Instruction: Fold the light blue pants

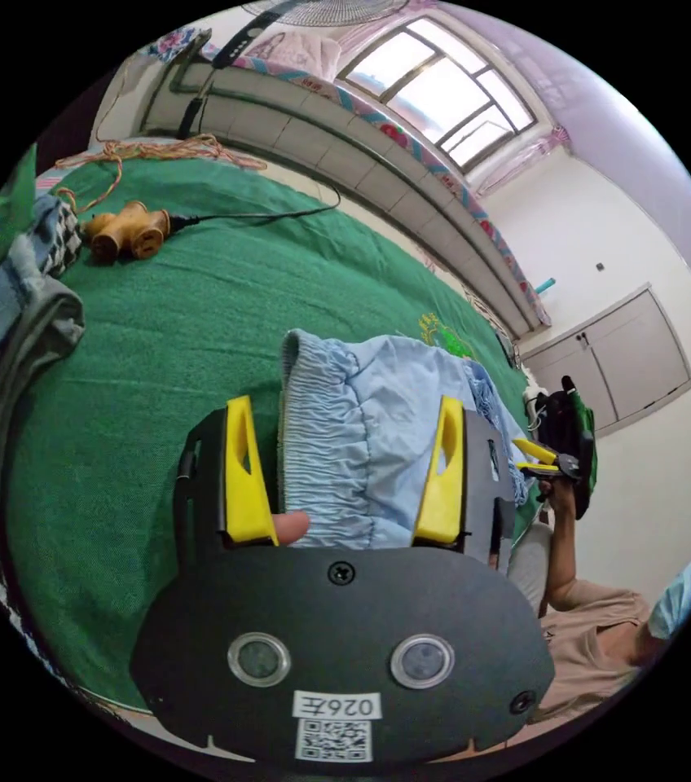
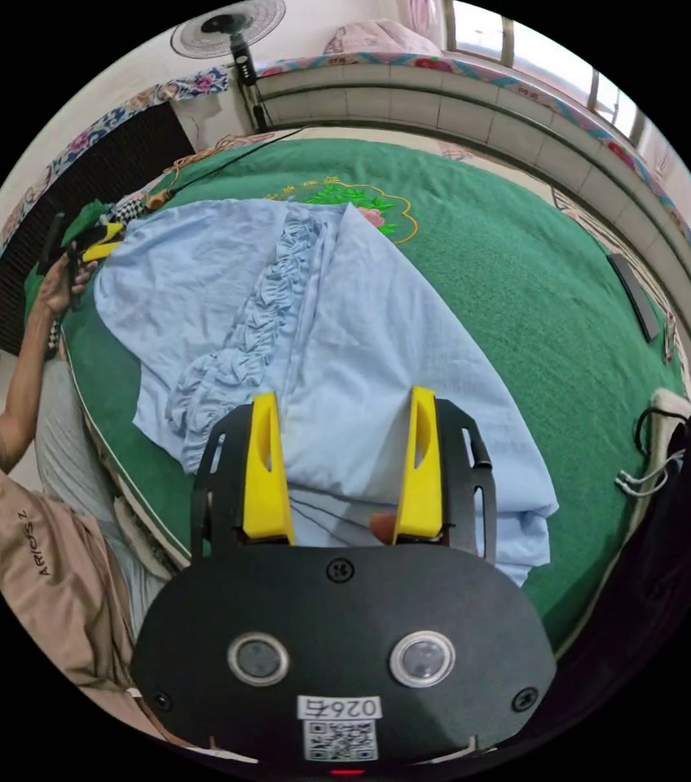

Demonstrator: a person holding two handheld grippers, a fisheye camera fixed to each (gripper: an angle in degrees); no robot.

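Light blue pants lie spread on the green bedspread, both the left gripper and right gripper wide open, gripping nothing; a one-layer pinch risks dragging the fabric askew.

A bed covered in a green blanket with a floral embroidered emblem carries everything. The light blue pants lie spread flat across it, ruffled trim up, hems near the edge beside the person. Toward the far corner rest a brown multi-socket adapter with its black cable, an orange cord, and a heap of folded clothes at the edge.
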